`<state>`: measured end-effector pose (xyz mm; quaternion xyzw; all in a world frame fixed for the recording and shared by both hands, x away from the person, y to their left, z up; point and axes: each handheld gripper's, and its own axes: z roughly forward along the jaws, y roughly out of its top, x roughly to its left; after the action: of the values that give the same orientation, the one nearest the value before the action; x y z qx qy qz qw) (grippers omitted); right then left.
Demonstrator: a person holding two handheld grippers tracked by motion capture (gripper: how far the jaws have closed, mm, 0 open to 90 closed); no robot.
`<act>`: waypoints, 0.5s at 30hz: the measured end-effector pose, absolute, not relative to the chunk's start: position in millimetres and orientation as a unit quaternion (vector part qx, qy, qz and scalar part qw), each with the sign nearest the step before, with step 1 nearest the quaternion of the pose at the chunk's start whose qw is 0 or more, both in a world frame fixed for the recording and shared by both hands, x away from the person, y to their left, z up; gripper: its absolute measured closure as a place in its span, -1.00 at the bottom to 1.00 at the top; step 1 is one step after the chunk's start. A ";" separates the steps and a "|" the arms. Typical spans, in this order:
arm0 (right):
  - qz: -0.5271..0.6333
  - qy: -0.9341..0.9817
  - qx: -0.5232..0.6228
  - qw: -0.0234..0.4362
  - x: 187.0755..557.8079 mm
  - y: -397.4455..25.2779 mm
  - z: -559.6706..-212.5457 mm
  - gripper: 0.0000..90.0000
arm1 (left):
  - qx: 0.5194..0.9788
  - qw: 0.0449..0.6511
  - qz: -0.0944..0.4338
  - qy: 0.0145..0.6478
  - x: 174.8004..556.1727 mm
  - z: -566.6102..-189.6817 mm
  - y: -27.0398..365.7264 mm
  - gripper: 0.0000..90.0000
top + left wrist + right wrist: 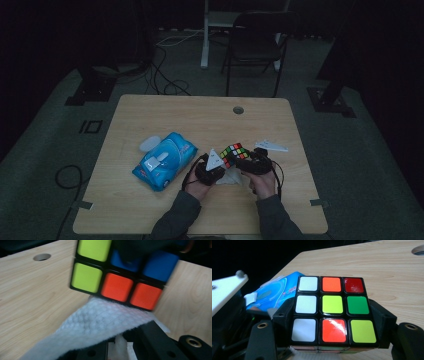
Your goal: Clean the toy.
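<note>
**Cube clamped in right gripper, wipe pinched in left, at lower centre of tabletop**

High view: both grippers meet just below frame centre, near the front edge of the tabletop [150, 210]. Right gripper [250, 162] carries the puzzle cube [234, 154], raised slightly off the wood. Left gripper [212, 170] sits just left of it, grey plate on top. White wipe [231, 176] lies between and under the two.

Right gripper view: fingers [283, 312] clenched on opposite sides of cube [332, 308]; top face reads white column at left, orange/yellow/orange mid, red/green/yellow at right. Grip looks square.

Left gripper view: fingers [152, 337] closed on wipe [100, 325], cloth bunched between them at bottom of frame. Wipe's far edge touches underside of cube [117, 275] at top centre.

Blue wipes pack [165, 160] lies left of centre, well apart from grippers, lid flap open. A white plate-like piece [272, 146] lies just right of cube; what it is, can't tell.
</note>
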<state>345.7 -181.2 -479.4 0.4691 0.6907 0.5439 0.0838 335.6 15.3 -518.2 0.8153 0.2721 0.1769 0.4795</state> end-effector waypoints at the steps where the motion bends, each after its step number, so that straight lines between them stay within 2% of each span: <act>1: 0.543 0.689 0.472 0.085 345.8 -181.8 -479.4 -0.25 | 0.817 0.479 0.176 0.269 334.4 -518.3 14.3 0.91; 6: 0.542 0.687 0.476 0.086 346.6 -184.1 -479.9 -0.25 | 0.818 0.480 0.175 0.263 331.2 -518.7 13.3 0.91; 15: 0.543 0.696 0.461 0.082 344.5 -179.4 -477.6 -0.25 | 0.800 0.484 0.194 0.296 343.3 -512.4 28.5 0.91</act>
<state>344.5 -179.4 -477.6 0.4614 0.6964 0.5435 0.0821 343.3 28.5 -512.4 0.8004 0.2955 0.1944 0.4840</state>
